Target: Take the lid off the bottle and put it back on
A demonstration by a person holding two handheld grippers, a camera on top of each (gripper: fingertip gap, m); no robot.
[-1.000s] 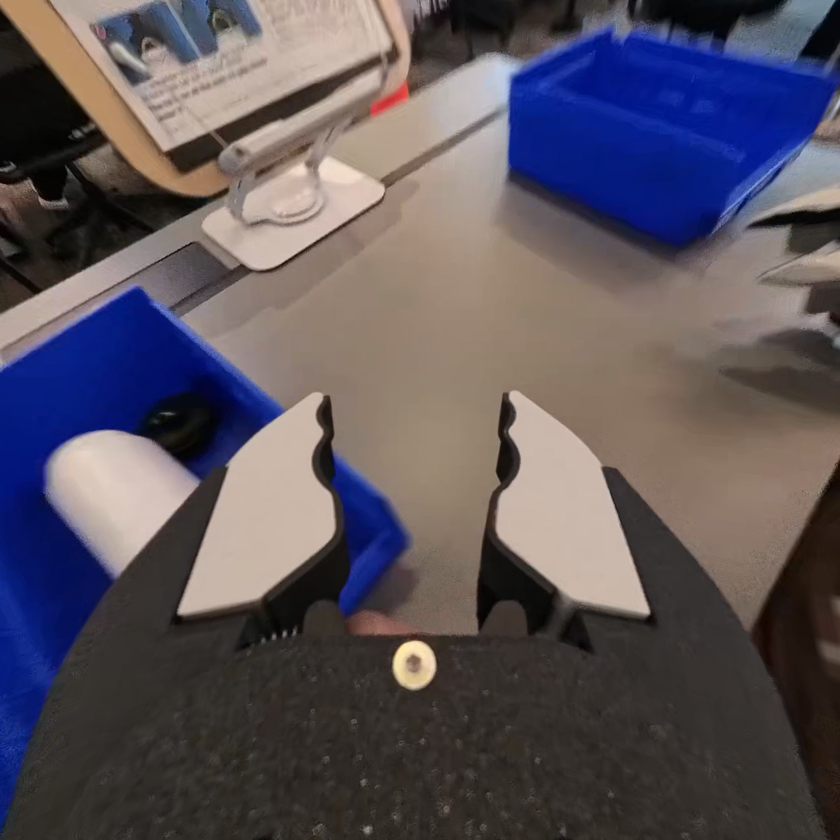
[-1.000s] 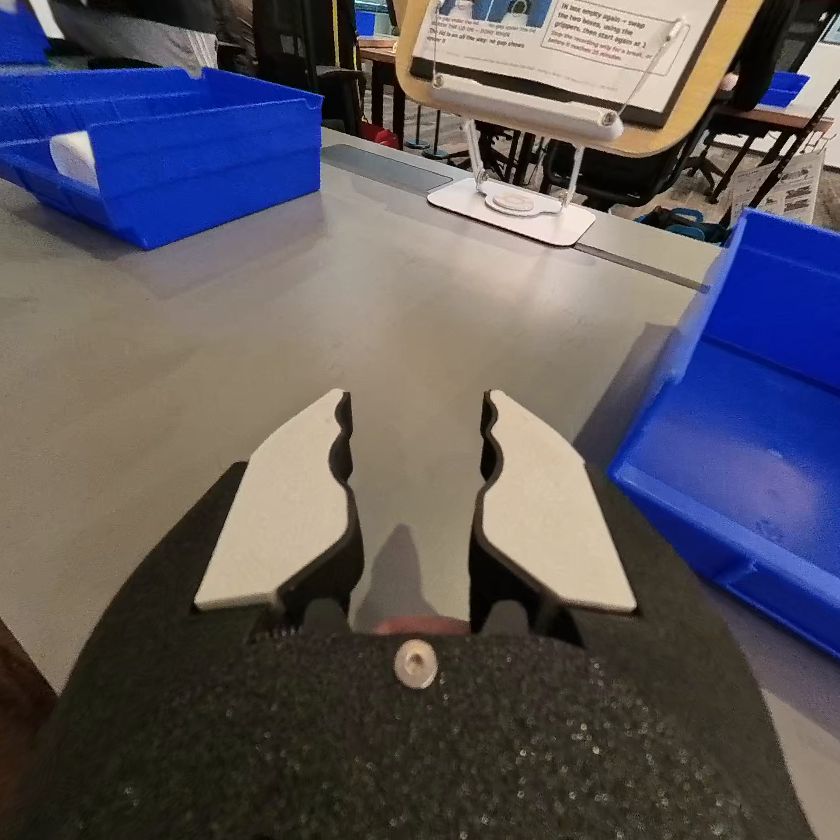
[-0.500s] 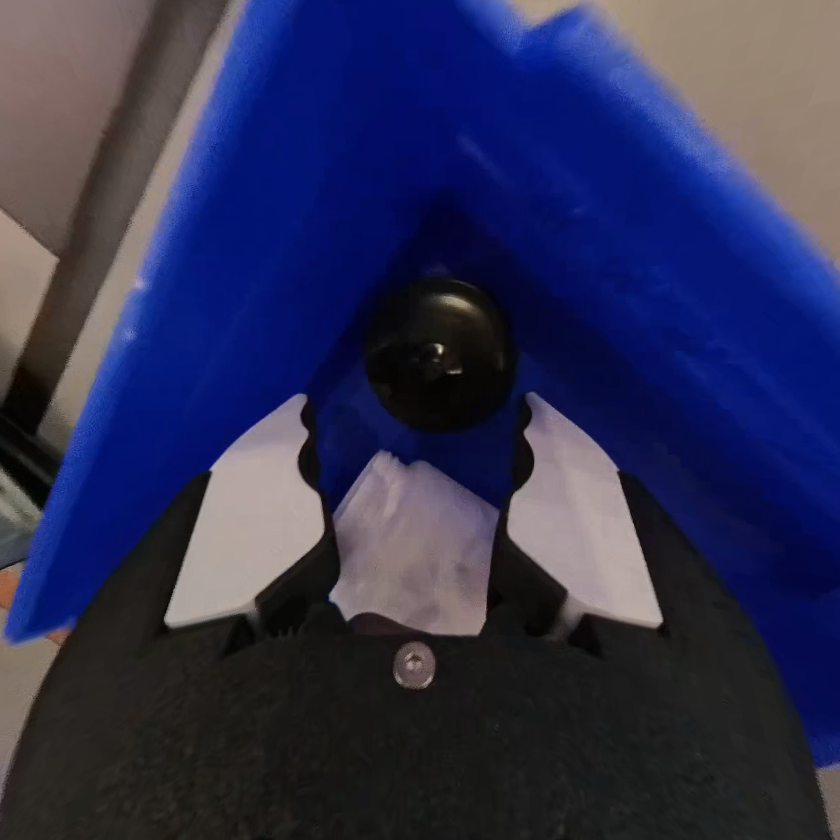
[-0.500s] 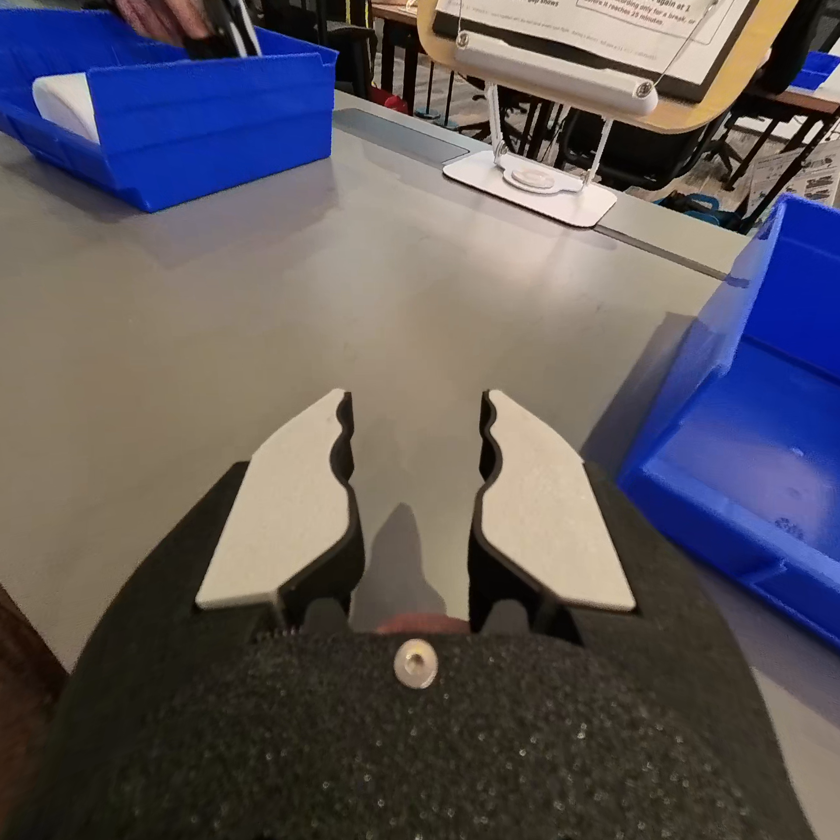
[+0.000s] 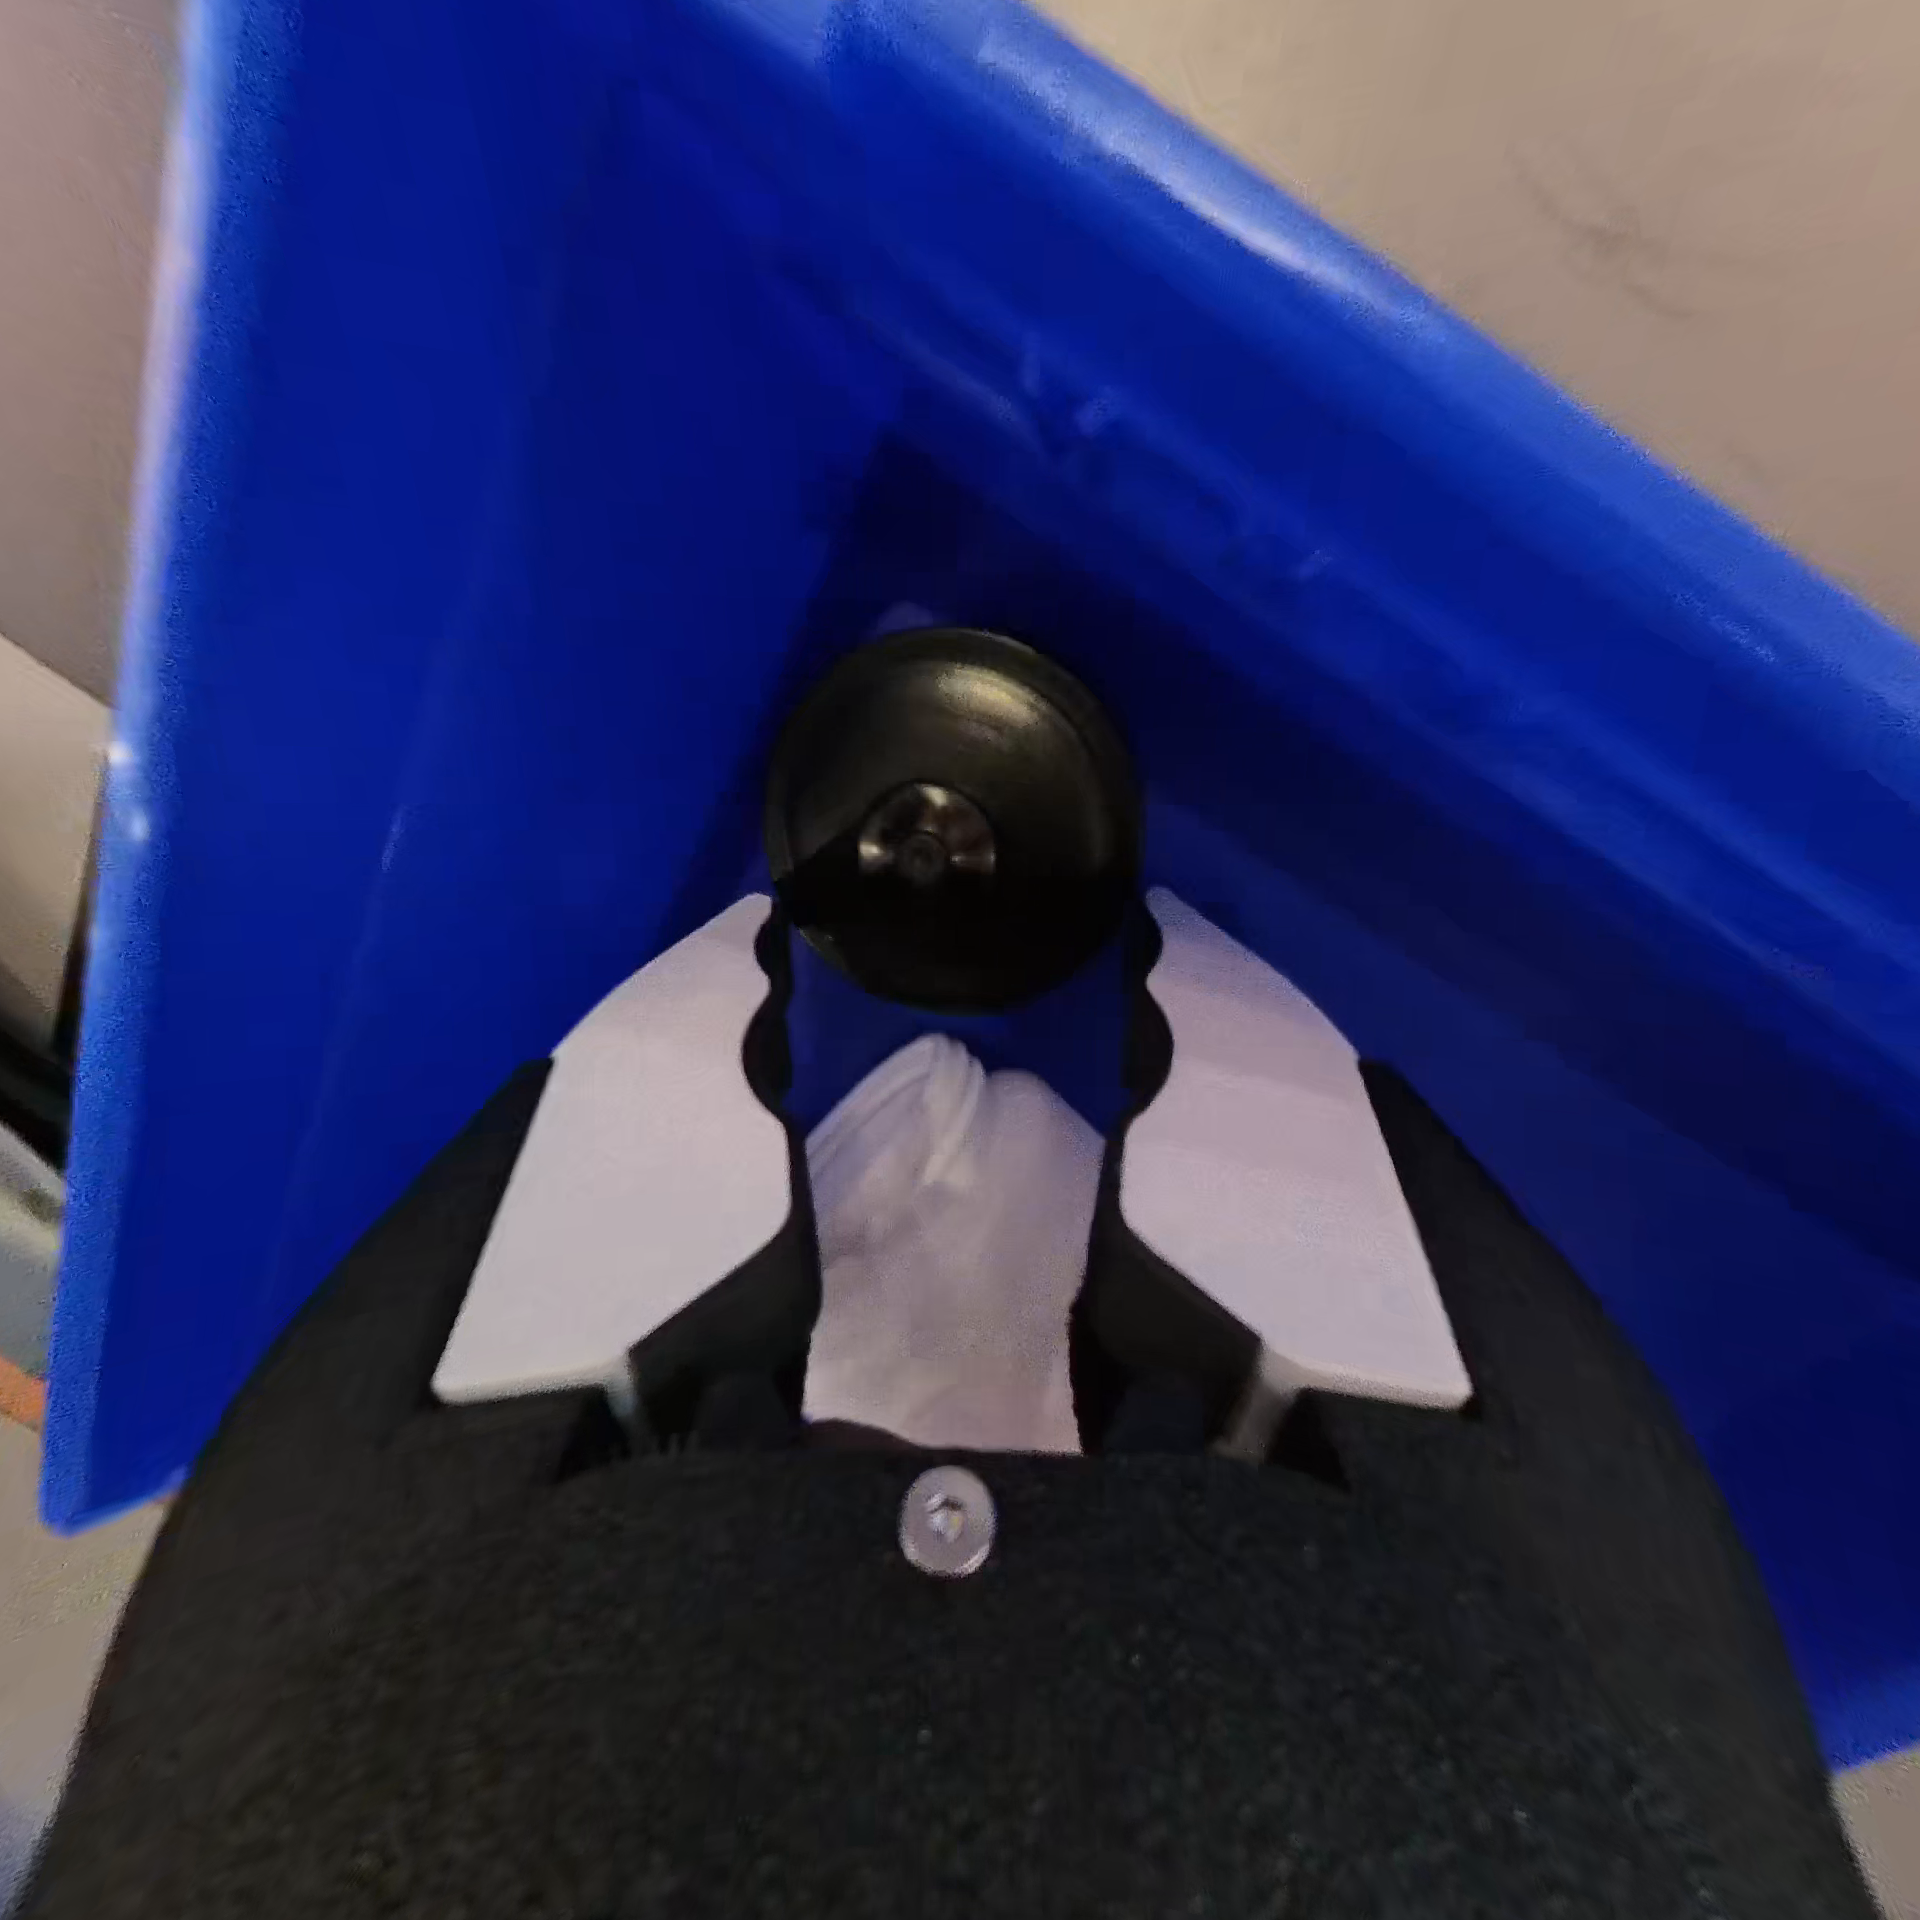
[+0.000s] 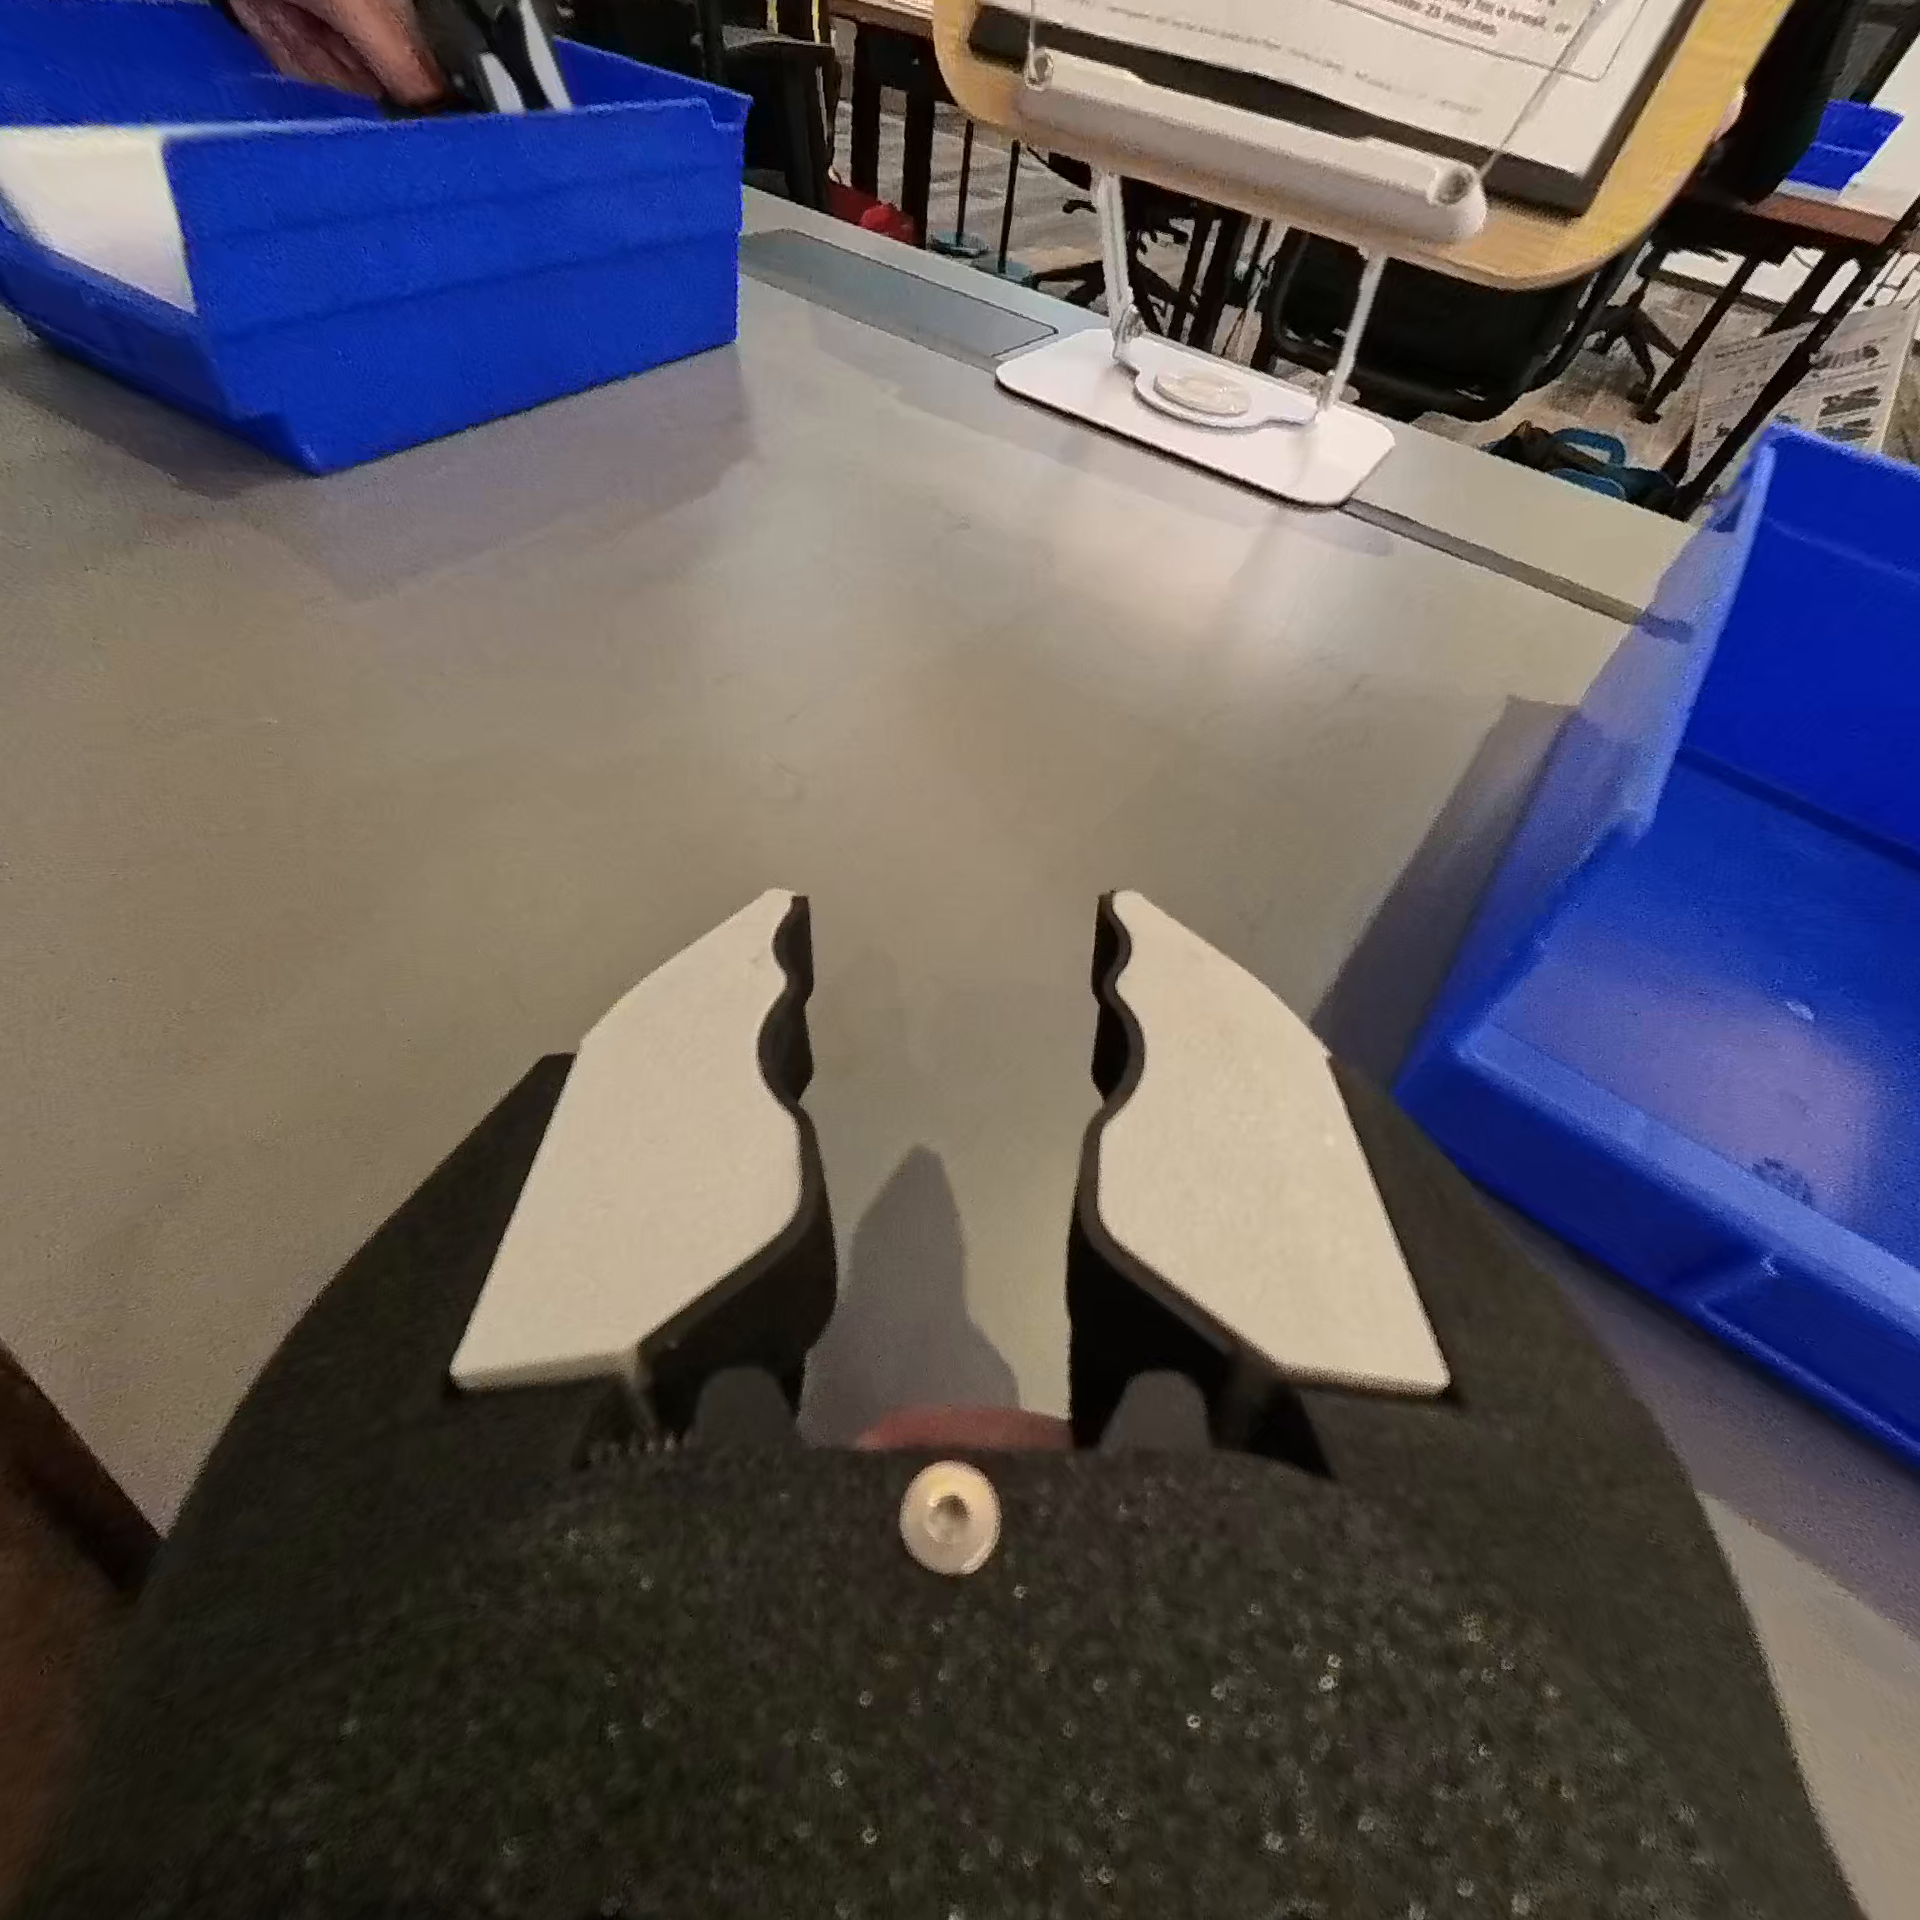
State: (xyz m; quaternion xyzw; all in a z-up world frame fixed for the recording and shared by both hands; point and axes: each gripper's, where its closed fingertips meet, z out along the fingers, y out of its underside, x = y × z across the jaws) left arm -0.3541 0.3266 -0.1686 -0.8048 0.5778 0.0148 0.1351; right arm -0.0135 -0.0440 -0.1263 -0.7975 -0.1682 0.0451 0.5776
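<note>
In the left wrist view my left gripper (image 5: pixel 951 935) reaches down into a corner of a blue bin (image 5: pixel 520 520). A white bottle (image 5: pixel 945 1247) fills the space between its fingers, and the pads lie against the bottle's sides. A round black lid (image 5: pixel 951 810) sits just past the bottle's end, level with the fingertips, with a thin strip of blue between lid and bottle. In the right wrist view the bottle's white end (image 6: pixel 94 218) shows in the far left bin (image 6: pixel 468 260). My right gripper (image 6: pixel 951 914) is open and empty above the grey table (image 6: pixel 727 675).
A second blue bin (image 6: pixel 1714 1039) stands at the right edge of the table. A white stand (image 6: pixel 1195 405) holding a board with a printed sheet is at the table's far side. A hand (image 6: pixel 322 42) holds the left gripper over the left bin.
My left gripper swung from over the table down into the left bin, opened wide over the bottle, then narrowed onto it. My right gripper stayed open and shifted only slightly.
</note>
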